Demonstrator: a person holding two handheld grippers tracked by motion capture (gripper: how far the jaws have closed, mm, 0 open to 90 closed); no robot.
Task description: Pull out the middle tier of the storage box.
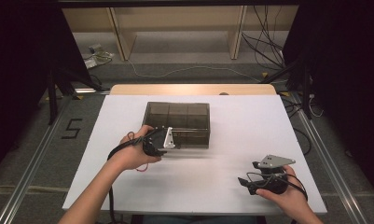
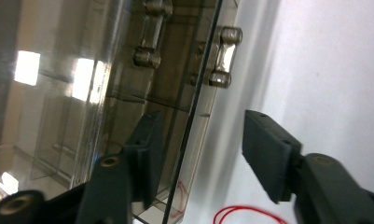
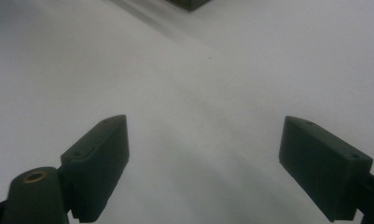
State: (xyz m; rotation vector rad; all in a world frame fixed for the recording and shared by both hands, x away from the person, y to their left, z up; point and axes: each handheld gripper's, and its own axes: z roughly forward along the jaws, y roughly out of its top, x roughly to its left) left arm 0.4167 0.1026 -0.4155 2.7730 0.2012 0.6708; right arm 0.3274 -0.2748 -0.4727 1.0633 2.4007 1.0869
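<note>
On the white table (image 1: pixel 222 186), label by label:
Box: smoky see-through plastic box (image 1: pixel 177 124), lid down, set on the far-middle part of the table; inner dividers visible through the top.
Box front: two clear latches (image 2: pixel 224 56) on the near wall, seen close up in the left gripper view.
Left gripper (image 1: pixel 163 142): held in the left hand (image 1: pixel 131 154) at the box's near left corner, touching or just short of the front wall, cannot tell which from the high view.
Left jaws: about half open, no earlier frame to compare; one jaw lies over the box's lid side, the other out over bare table, with the thin front edge of the box between them; pads (image 2: pixel 266 154) not pressing on it, nothing gripped.
Red cord (image 2: pixel 240 214): thin loop on the table just below the box's corner, near the left gripper.
Right gripper (image 1: pixel 245 183): low over the table at the near right, well apart from the box, held in the right hand (image 1: pixel 287 196).
Right jaws: spread wide, nothing between them but bare table surface.
Box in right gripper view: only a dark corner (image 3: pixel 189 3) at the top edge, far off.
</note>
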